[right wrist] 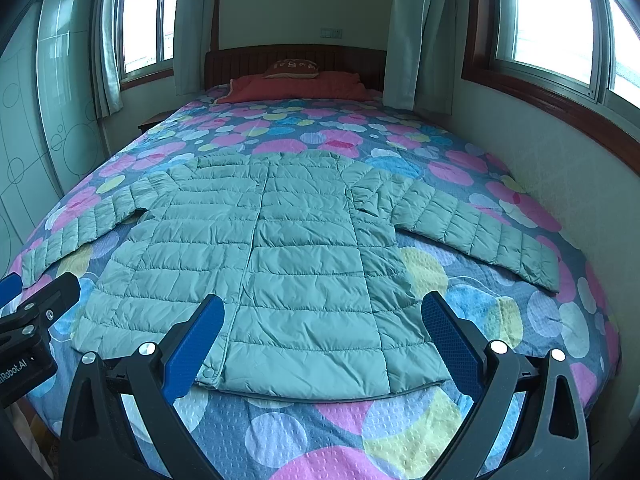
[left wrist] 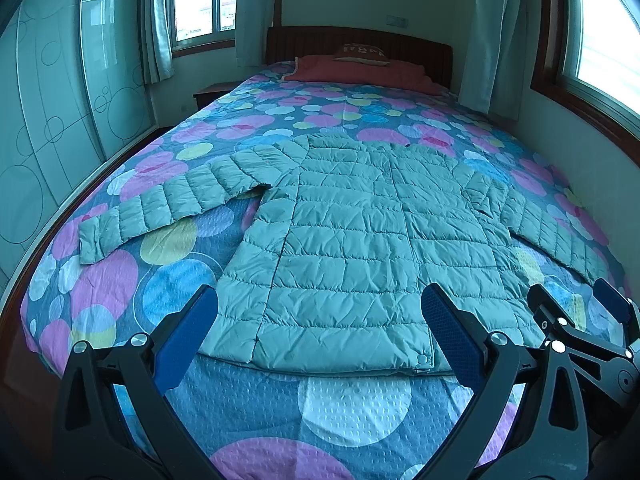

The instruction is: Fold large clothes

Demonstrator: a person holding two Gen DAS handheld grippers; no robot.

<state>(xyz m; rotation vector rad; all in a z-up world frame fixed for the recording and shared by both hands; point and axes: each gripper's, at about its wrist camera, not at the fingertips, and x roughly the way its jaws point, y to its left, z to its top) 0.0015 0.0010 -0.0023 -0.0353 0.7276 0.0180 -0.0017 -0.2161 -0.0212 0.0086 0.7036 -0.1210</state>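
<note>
A pale green quilted puffer jacket (left wrist: 352,236) (right wrist: 280,264) lies flat and face up on the bed, collar toward the headboard, both sleeves spread out to the sides, hem nearest me. My left gripper (left wrist: 320,308) hovers open above the hem's left half, its blue pads wide apart with nothing between them. My right gripper (right wrist: 322,312) hovers open above the hem's right half, also holding nothing. The right gripper (left wrist: 580,300) shows at the right edge of the left wrist view, and the left gripper (right wrist: 24,300) shows at the left edge of the right wrist view.
The bed carries a bedspread (left wrist: 352,404) (right wrist: 480,360) with coloured circles, and red pillows (left wrist: 360,66) (right wrist: 296,84) lie by the wooden headboard. A glass-door wardrobe (left wrist: 60,120) stands left of the bed. A wall with a window (right wrist: 560,140) runs close along the right side.
</note>
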